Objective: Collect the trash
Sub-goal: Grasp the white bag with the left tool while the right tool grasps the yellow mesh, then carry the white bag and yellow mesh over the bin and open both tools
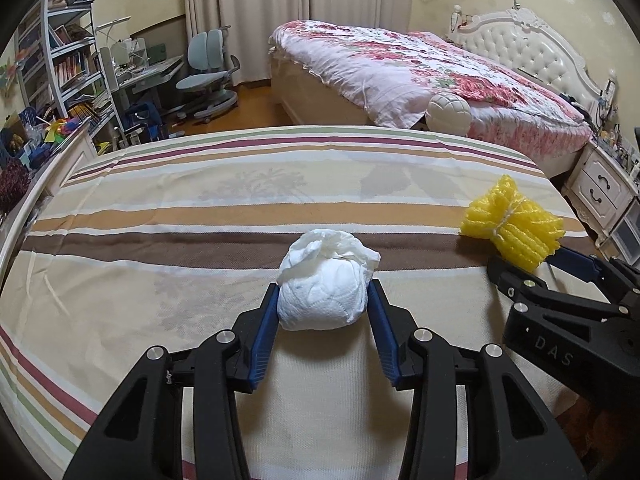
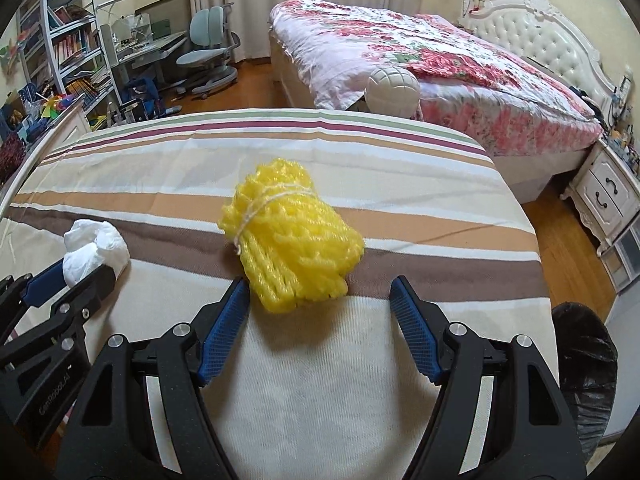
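A crumpled white paper ball (image 1: pixel 324 284) lies on the striped cloth of the table (image 1: pixel 200 216). My left gripper (image 1: pixel 325 292) is shut on it, both blue pads touching its sides. It also shows at the left of the right wrist view (image 2: pixel 94 248). A yellow foam net bundle (image 2: pixel 294 240) tied with white string lies further right; it shows in the left wrist view (image 1: pixel 514 222) too. My right gripper (image 2: pixel 320 286) is open, its jaws standing either side of the bundle's near end, the left pad close to it.
A black-lined trash bin (image 2: pixel 586 364) stands on the floor off the table's right edge. A bed with a floral cover (image 1: pixel 420 72) and a white ball (image 1: pixel 448 112) lie beyond the table. A desk, chair (image 1: pixel 208 72) and bookshelves stand far left; a nightstand (image 1: pixel 600 192) stands right.
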`<state>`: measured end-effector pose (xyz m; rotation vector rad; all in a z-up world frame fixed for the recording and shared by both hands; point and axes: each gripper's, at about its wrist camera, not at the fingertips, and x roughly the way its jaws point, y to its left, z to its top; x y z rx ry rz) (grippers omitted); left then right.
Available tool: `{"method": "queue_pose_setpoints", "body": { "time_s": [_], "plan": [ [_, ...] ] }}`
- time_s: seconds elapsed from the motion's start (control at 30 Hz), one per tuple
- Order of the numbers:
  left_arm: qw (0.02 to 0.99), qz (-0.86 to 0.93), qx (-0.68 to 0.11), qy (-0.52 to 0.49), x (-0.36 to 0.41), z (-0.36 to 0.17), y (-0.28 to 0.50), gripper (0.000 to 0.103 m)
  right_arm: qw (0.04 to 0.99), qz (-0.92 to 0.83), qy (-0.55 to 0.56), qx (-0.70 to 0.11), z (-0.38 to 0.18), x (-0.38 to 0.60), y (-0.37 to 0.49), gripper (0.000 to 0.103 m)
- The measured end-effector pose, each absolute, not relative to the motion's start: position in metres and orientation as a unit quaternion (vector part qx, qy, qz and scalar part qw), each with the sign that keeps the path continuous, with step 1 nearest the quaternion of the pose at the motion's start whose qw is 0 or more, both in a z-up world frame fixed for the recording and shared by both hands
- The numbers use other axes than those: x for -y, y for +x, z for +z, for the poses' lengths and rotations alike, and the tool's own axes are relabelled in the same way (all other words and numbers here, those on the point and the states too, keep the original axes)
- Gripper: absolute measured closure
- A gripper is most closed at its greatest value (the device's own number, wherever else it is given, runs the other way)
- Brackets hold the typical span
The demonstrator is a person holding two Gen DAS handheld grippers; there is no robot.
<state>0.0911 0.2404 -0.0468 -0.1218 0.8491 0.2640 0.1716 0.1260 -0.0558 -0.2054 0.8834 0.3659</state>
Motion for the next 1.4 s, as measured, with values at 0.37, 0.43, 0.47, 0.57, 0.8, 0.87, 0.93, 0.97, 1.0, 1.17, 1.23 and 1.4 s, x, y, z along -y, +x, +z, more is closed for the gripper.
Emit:
{"method": "queue_pose_setpoints", "body": {
  "time_s": [0.37, 0.43, 0.47, 0.57, 0.8, 0.87, 0.93, 0.97, 1.0, 1.17, 1.23, 1.4],
  "plan": [
    [0.901, 0.131, -0.407, -0.073, -0.248, -0.047, 0.092, 0.059, 0.882, 0.178, -0.102, -0.424, -0.056, -0.136, 0.177, 0.052],
    [0.901, 0.13, -0.407, -0.075, -0.248, -0.047, 0.092, 0.059, 0.882, 0.18, -0.101, -0.423, -0.055, -0.138, 0.177, 0.056],
    [0.901, 0.13, -0.407, -0.074, -0.248, -0.047, 0.092, 0.059, 0.882, 0.181, -0.102, -0.422, -0.055, -0.138, 0.176, 0.058],
    [0.902, 0.13, -0.406, -0.073, -0.249, -0.046, 0.091, 0.059, 0.883, 0.183, -0.102, -0.421, -0.054, -0.139, 0.172, 0.06],
    [0.904, 0.13, -0.402, -0.071, -0.246, -0.043, 0.088, 0.059, 0.883, 0.188, -0.096, -0.419, -0.053, -0.131, 0.155, 0.062],
    [0.904, 0.128, -0.402, -0.071, -0.244, -0.043, 0.085, 0.059, 0.884, 0.187, -0.094, -0.418, -0.052, -0.125, 0.15, 0.062],
    [0.905, 0.125, -0.401, -0.071, -0.24, -0.041, 0.082, 0.059, 0.885, 0.186, -0.091, -0.417, -0.051, -0.118, 0.143, 0.062],
    [0.905, 0.123, -0.401, -0.071, -0.238, -0.041, 0.081, 0.059, 0.885, 0.185, -0.09, -0.417, -0.05, -0.114, 0.139, 0.062],
    [0.905, 0.121, -0.401, -0.071, -0.236, -0.041, 0.08, 0.059, 0.886, 0.184, -0.088, -0.416, -0.049, -0.11, 0.136, 0.062],
    [0.908, 0.111, -0.398, -0.068, -0.222, -0.037, 0.073, 0.059, 0.89, 0.176, -0.076, -0.413, -0.045, -0.088, 0.12, 0.062],
    [0.91, 0.105, -0.396, -0.067, -0.215, -0.035, 0.07, 0.059, 0.893, 0.17, -0.073, -0.41, -0.044, -0.078, 0.114, 0.062],
    [0.914, 0.087, -0.391, -0.06, -0.193, -0.032, 0.062, 0.059, 0.899, 0.152, -0.058, -0.407, -0.042, -0.05, 0.101, 0.062]
  ]
}}
